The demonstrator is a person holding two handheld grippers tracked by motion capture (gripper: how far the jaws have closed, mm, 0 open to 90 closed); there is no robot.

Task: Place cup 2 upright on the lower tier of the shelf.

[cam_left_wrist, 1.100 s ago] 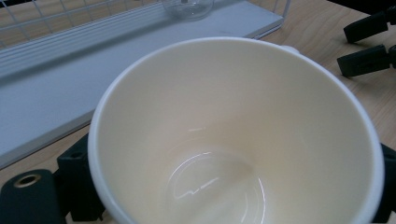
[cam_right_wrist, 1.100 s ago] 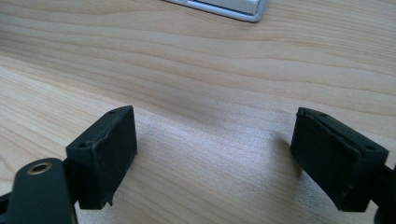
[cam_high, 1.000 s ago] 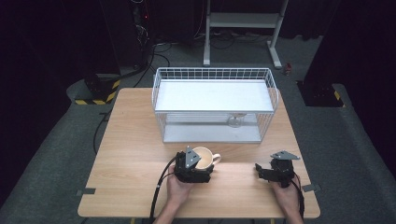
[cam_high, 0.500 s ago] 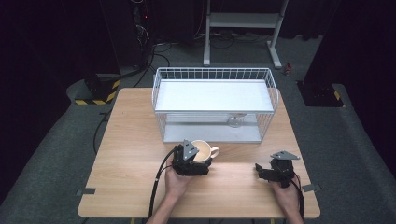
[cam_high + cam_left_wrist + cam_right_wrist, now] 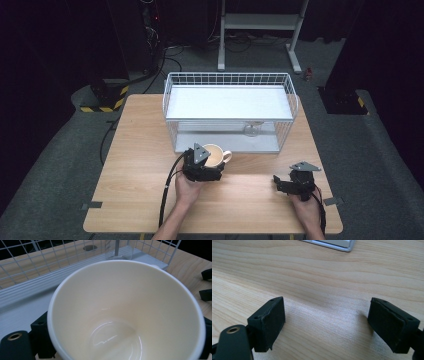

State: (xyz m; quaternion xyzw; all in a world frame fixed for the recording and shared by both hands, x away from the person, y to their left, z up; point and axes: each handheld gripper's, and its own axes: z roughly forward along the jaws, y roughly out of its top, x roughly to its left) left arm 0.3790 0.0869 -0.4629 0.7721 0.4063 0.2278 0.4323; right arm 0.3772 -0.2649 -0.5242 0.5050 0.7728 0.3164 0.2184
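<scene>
A cream mug (image 5: 216, 154) with its handle to the right hangs just in front of the white wire rack (image 5: 229, 80). My left gripper (image 5: 211, 164) is shut on it, one jaw on each side of the cup. In the left gripper view the mug (image 5: 125, 310) is seen from above, empty and glossy, with black fingers (image 5: 41, 338) against its wall. My right gripper (image 5: 278, 184) rests low over the table's front right, open with nothing in it. In the right gripper view its jaws stand wide apart (image 5: 327, 325) over bare wood.
The rack has a white top shelf, and a clear glass (image 5: 251, 130) stands under it on the lower tray (image 5: 22, 312). A corner of that tray (image 5: 337, 244) lies ahead of the right gripper. The wooden table (image 5: 135, 150) ends just behind both hands.
My left gripper has carried the mug a little up and toward the rack. The right gripper has stayed where it was.
</scene>
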